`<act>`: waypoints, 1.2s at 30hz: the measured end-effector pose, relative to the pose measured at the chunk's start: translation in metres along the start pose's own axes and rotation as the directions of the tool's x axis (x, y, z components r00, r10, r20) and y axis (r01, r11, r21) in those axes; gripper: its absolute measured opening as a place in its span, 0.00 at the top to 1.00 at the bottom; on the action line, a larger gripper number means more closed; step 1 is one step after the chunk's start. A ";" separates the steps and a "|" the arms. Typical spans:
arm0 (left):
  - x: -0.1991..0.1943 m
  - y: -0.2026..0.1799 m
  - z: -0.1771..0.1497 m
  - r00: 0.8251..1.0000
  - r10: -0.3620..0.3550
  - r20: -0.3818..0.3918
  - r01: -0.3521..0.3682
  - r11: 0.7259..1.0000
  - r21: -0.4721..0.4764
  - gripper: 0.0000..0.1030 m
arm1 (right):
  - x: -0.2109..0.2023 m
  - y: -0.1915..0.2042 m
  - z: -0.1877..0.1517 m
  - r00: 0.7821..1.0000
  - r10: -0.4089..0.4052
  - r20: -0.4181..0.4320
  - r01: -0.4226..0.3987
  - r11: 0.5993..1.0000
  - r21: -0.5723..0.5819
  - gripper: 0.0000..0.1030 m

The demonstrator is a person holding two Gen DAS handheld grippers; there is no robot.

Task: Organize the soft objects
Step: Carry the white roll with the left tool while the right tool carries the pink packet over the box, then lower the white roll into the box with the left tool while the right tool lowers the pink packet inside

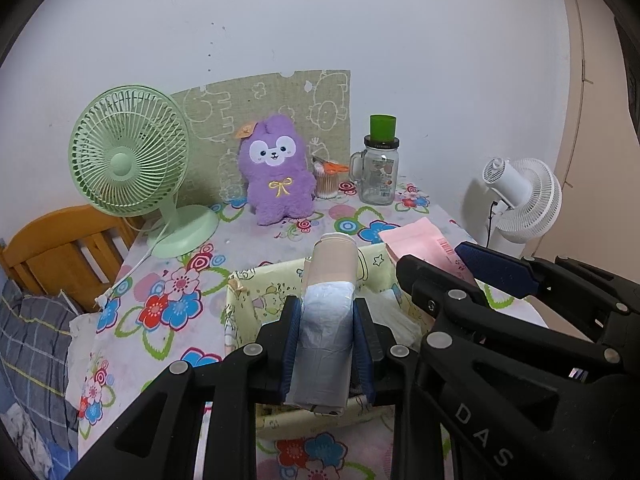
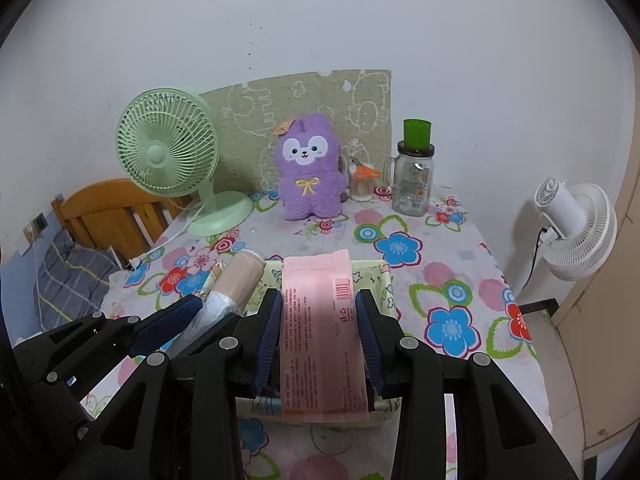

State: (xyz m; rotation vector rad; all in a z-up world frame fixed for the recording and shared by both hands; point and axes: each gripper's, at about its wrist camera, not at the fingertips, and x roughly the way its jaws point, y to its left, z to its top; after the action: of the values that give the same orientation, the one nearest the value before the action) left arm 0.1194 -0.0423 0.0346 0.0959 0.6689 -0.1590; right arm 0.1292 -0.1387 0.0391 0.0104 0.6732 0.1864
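Observation:
My left gripper (image 1: 326,312) is shut on a roll of plastic bags (image 1: 326,320), white-grey with a beige end, held over a pale yellow fabric basket (image 1: 256,300). My right gripper (image 2: 318,312) is shut on a flat pink packet (image 2: 320,332) with a barcode, held over the same basket (image 2: 384,280). The roll (image 2: 236,284) and left gripper (image 2: 188,316) show at the left of the right wrist view. The pink packet (image 1: 424,244) and right gripper (image 1: 440,268) show at the right of the left wrist view. A purple plush toy (image 1: 278,172) sits upright at the back of the table.
The table has a flowered cloth (image 2: 440,264). At the back stand a green desk fan (image 1: 128,168), a cotton swab tub with orange scissors (image 1: 328,180), and a glass mug jar with a green cup on top (image 1: 380,172). A white fan (image 2: 576,228) stands right; a wooden headboard (image 1: 60,248) is left.

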 end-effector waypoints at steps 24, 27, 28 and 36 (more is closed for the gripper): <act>0.063 0.012 0.016 0.998 -0.030 -0.059 0.029 0.999 -0.017 0.75 | 0.063 -0.011 0.014 0.997 -0.042 -0.064 0.044 0.999 0.031 0.60; 0.067 0.011 0.015 0.999 -0.013 -0.043 0.013 1.000 -0.010 0.73 | 0.068 -0.013 0.015 0.997 -0.047 -0.065 0.048 0.999 0.025 0.60; 0.069 0.010 0.015 0.999 -0.014 -0.044 0.013 1.000 -0.009 0.71 | 0.070 -0.014 0.015 0.996 -0.051 -0.067 0.052 0.998 0.024 0.60; 0.073 0.012 0.014 0.998 -0.001 -0.065 0.000 1.000 -0.009 0.41 | 0.082 -0.014 0.014 0.995 -0.043 -0.090 0.044 0.999 0.016 0.60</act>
State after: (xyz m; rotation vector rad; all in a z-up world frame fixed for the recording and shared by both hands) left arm 0.1864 -0.0409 -0.0001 0.0926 0.7341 -0.1536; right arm 0.2030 -0.1371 -0.0019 0.0043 0.7635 0.1398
